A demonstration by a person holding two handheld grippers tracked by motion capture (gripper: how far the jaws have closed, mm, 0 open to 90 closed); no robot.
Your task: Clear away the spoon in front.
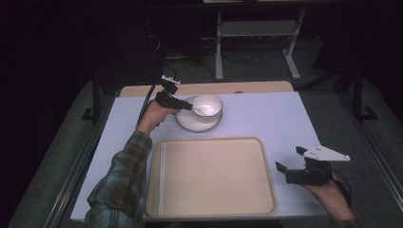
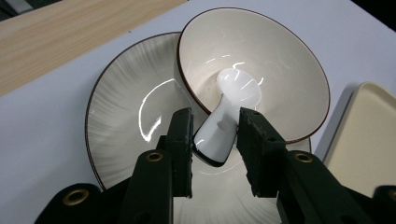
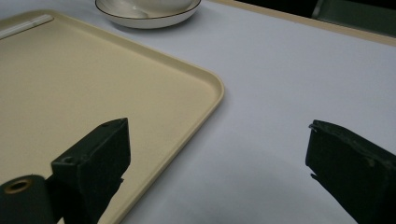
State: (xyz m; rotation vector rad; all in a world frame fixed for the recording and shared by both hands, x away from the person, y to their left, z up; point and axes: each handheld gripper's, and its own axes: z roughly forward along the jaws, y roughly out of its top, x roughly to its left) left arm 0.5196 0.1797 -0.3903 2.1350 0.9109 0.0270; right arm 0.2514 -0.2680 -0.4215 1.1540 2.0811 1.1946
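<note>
Dark surroundings frame a pale lavender-white table (image 1: 266, 118) with a strip of bare wood along its far edge. We see an empty cream plastic tray (image 1: 211, 175) at the near centre, and beyond it a ribbed cream ceramic plate with a dark rim (image 2: 126, 116). On this plate sits a cream ceramic bowl with a brown rim (image 2: 280, 70), placed toward the plate's right side. A glossy white ceramic spoon (image 2: 229, 107) lies with its scoop inside the bowl and its handle leaning out over the rim toward the left.

We note the left gripper (image 2: 215, 140) straddling the spoon handle, its jaws close on either side; the left jaw appears to touch, while a slim gap seems to remain on the right, so we cannot tell if the grasp is firm. The right gripper (image 3: 217, 172) hovers at the near right of the tray, jaws spread wide and holding nothing.

We judge the main risk to be slippage: the handle is smooth and tapered, so a light pinch could let it pivot or drop. A sideways pull might also tip the bowl.
</note>
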